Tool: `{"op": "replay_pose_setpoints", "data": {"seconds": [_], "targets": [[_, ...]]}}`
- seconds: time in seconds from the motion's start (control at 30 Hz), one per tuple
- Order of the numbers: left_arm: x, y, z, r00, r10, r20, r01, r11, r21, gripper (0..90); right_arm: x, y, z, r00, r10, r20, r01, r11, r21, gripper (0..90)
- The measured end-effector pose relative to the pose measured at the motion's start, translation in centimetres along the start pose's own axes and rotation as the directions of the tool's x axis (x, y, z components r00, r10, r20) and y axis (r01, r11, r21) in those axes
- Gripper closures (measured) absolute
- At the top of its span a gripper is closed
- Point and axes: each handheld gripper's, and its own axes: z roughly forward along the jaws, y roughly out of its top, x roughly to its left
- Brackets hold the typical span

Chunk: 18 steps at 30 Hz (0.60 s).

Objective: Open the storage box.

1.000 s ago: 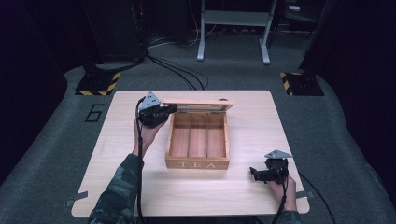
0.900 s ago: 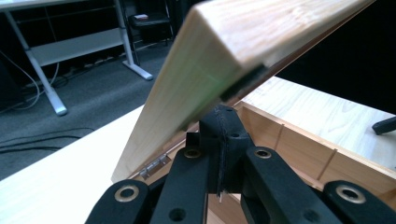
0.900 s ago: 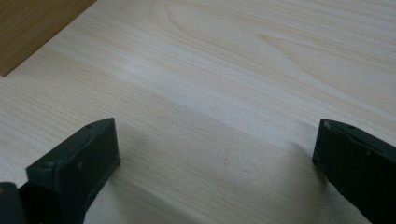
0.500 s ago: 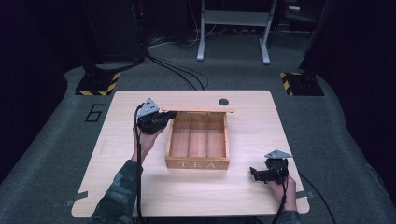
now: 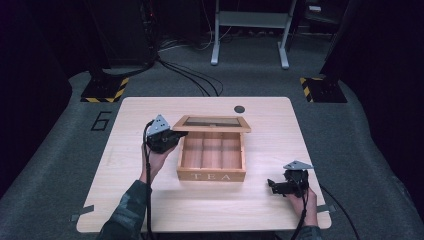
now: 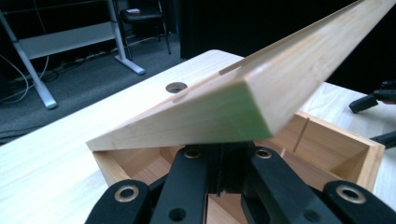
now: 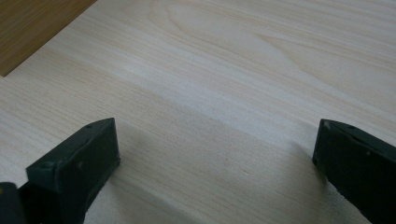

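Note:
A wooden tea box (image 5: 211, 175) with three compartments stands in the middle of the table. Its glass-windowed lid (image 5: 212, 121) is hinged at the back and hangs half raised. My left gripper (image 5: 176, 135) is at the lid's front left corner. In the left gripper view the jaws are shut together (image 6: 224, 158), and the lid's corner (image 6: 261, 88) rests across them above the box (image 6: 364, 154). My right gripper (image 5: 271, 186) lies at the table's front right. It stands open (image 7: 217, 149) over bare wood, holding nothing.
A round cable hole (image 5: 239, 108) sits in the table behind the box. A brown surface (image 7: 28, 28) shows at the upper left of the right gripper view. Cables, a grey stand frame (image 5: 250, 20) and striped bases lie on the floor beyond.
The lid has tipped down from nearly edge-on, so its glass top now faces the camera. My left gripper came down and nearer with it. The right gripper stayed still.

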Motion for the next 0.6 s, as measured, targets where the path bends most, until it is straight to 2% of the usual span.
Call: {"op": "replay_pose_setpoints", "data": {"seconds": [0.27,0.6], "targets": [[-0.7,-1.8,-0.2,0.9998,-0.018,0.005,0.018,0.9998,0.008,89.4,0.0,0.0,0.0,1.0,0.001,0.004,-0.001,1.0,-0.004,0.0],[-1.2,-4.1,-0.2,0.9988,-0.044,0.021,0.044,0.9982,0.04,89.2,0.0,0.0,0.0,1.0,-0.005,-0.002,0.005,1.0,0.001,0.0]]}}
